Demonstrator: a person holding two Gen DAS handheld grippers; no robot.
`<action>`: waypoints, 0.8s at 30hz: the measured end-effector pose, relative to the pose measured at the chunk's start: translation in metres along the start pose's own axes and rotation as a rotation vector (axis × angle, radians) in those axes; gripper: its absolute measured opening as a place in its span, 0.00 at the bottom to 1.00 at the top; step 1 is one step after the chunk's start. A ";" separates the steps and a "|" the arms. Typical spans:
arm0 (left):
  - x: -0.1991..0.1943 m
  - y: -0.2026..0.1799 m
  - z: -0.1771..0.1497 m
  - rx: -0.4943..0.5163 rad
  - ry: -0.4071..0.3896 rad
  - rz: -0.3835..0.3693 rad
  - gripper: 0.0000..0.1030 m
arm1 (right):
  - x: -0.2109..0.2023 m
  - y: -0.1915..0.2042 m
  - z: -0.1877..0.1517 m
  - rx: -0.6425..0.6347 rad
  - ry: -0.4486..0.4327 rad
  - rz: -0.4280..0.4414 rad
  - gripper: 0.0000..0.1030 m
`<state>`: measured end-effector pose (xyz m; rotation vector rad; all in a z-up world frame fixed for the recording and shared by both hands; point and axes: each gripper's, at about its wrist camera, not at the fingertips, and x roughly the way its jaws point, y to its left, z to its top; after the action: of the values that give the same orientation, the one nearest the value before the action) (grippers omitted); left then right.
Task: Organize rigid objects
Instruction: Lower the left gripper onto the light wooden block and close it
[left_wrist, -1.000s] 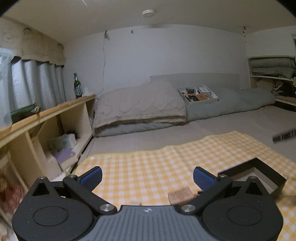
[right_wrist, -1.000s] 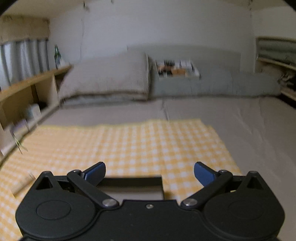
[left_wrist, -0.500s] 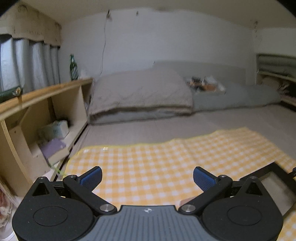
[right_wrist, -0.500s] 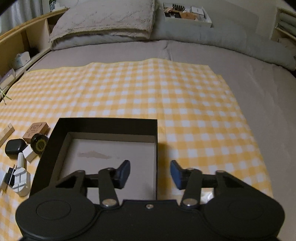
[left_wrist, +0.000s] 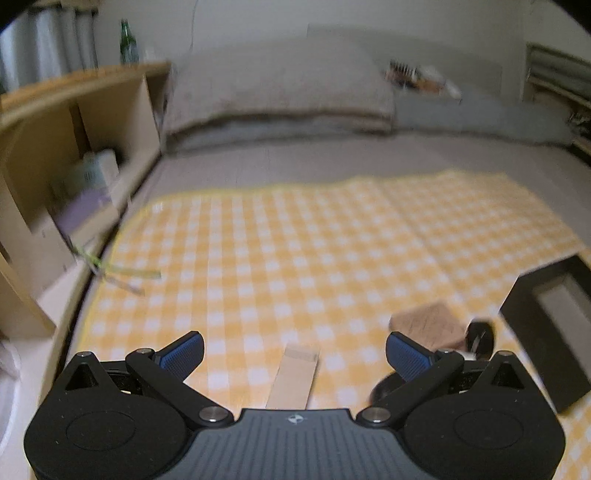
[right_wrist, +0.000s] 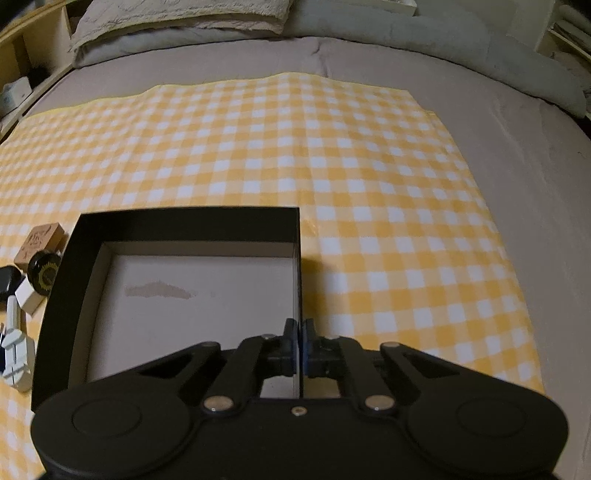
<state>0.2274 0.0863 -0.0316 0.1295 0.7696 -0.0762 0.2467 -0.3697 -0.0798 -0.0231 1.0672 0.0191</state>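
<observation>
An open black box (right_wrist: 184, 225) with a pale floor lies on the yellow checked cloth (right_wrist: 332, 147). My right gripper (right_wrist: 299, 343) is shut on the box's right wall, near its front corner. Left of the box lie a brown stamped block (right_wrist: 38, 240), a round black disc (right_wrist: 44, 273), a small white block (right_wrist: 27, 297) and a white tool (right_wrist: 14, 339). My left gripper (left_wrist: 293, 350) is open and empty, low over the cloth, above a tan cardboard strip (left_wrist: 293, 376). The brown block (left_wrist: 428, 325), the disc (left_wrist: 480, 338) and the box (left_wrist: 535, 332) lie to its right.
A wooden shelf unit (left_wrist: 74, 147) runs along the left side of the bed. Grey pillows and a folded duvet (left_wrist: 277, 92) lie at the head, with a white tray of items (left_wrist: 417, 77) on them. Thin green sticks (left_wrist: 110, 269) lie at the cloth's left edge.
My right gripper has closed from open onto the box's right wall after tilting down. My left gripper has tilted down toward the cloth, bringing the cardboard strip and brown block into view.
</observation>
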 end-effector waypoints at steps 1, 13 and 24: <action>0.004 0.001 -0.002 0.002 0.021 0.004 1.00 | 0.000 0.000 0.000 0.003 -0.002 0.002 0.03; 0.062 0.018 -0.020 -0.031 0.264 -0.024 0.99 | 0.001 0.003 0.001 0.001 0.003 0.030 0.03; 0.080 0.015 -0.021 -0.014 0.308 -0.021 0.67 | 0.001 0.004 0.002 -0.005 0.012 0.047 0.03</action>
<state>0.2720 0.1023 -0.1007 0.1214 1.0787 -0.0714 0.2488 -0.3660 -0.0797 -0.0029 1.0792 0.0647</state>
